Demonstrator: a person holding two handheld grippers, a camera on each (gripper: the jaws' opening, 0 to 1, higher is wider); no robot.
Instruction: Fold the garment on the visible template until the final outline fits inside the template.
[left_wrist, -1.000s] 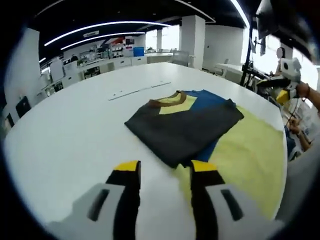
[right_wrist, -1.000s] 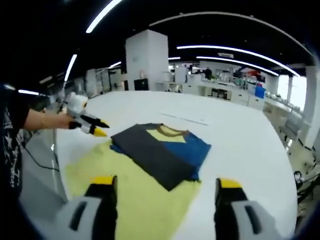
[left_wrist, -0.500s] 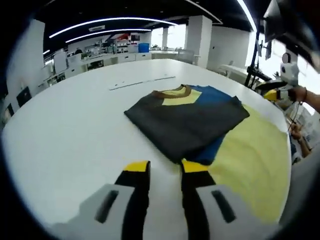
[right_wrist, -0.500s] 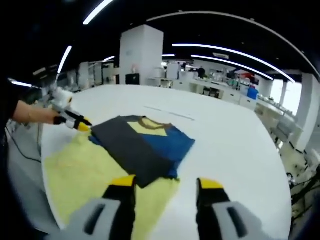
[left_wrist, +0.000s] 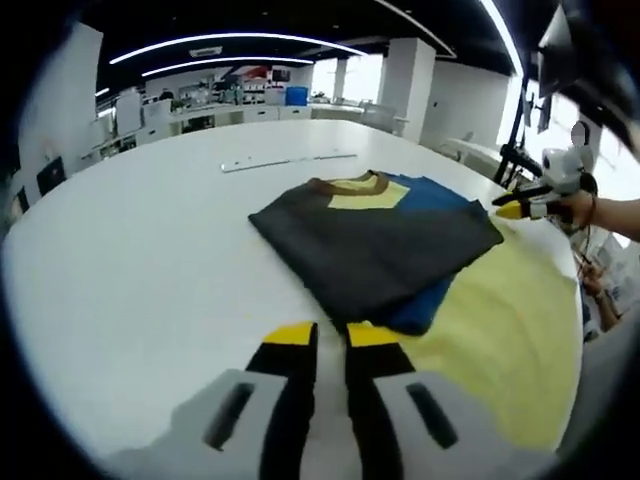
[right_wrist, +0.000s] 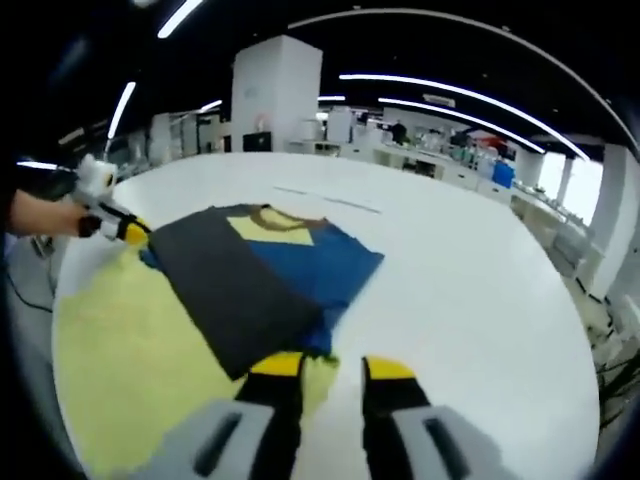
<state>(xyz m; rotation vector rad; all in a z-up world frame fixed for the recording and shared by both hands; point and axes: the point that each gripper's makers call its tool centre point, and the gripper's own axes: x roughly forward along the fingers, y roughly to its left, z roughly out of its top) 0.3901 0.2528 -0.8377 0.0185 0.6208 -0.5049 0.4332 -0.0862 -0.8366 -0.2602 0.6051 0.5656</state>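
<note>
— Where is the garment?

— The garment (left_wrist: 380, 245) lies folded on the white table (left_wrist: 150, 250): dark grey panel on top, blue beneath, a brown collar at the far end. It partly covers the pale yellow template (left_wrist: 500, 330), with its far side on bare table.

— And the grippers?

— The left gripper (left_wrist: 318, 335) sits at the garment's near corner, jaws nearly together; possibly nipping the edge, but I cannot tell. The right gripper (right_wrist: 326, 368) is likewise narrowed to a slim gap at the corner nearest it.

Matt cloth garment (left_wrist: 375, 245) on smooth white table (left_wrist: 150, 250)
</note>
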